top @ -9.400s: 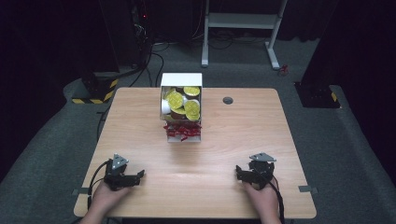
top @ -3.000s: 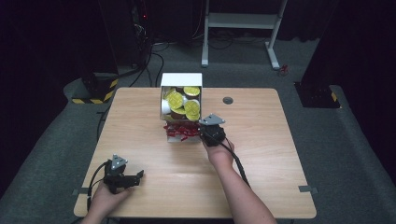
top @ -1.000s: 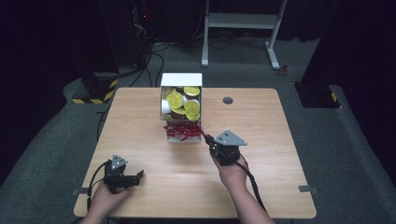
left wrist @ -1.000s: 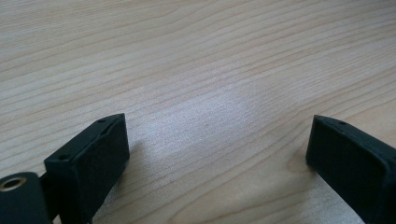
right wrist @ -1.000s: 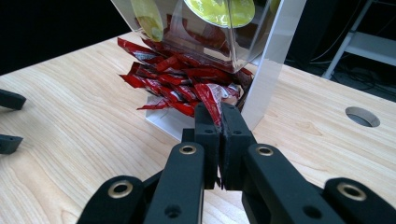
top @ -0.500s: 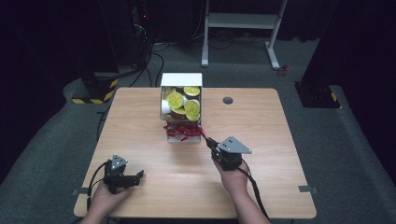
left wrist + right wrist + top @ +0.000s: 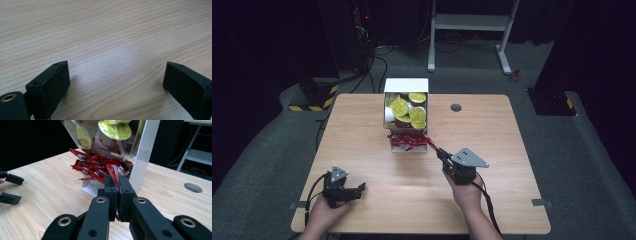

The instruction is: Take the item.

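Pulling back toward the near right, the right gripper [image 7: 440,153] is pinching a red sachet [image 7: 113,175] just drawn from the dispenser box [image 7: 406,86]; the left gripper [image 7: 357,189] is resting spread.

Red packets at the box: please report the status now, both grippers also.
Right gripper shut on one red packet, just clear of the box. Left gripper open, resting on the table. Nothing in the way.

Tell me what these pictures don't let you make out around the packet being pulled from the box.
- Red packet, right gripper view: lower end hidden between the shut right gripper jaws.
- Print on the packet, high view: too small to read.
- White box bottom tray, right gripper view: how many packets remain, hidden under the pile.
- Yellow-lidded cups: labels too small.
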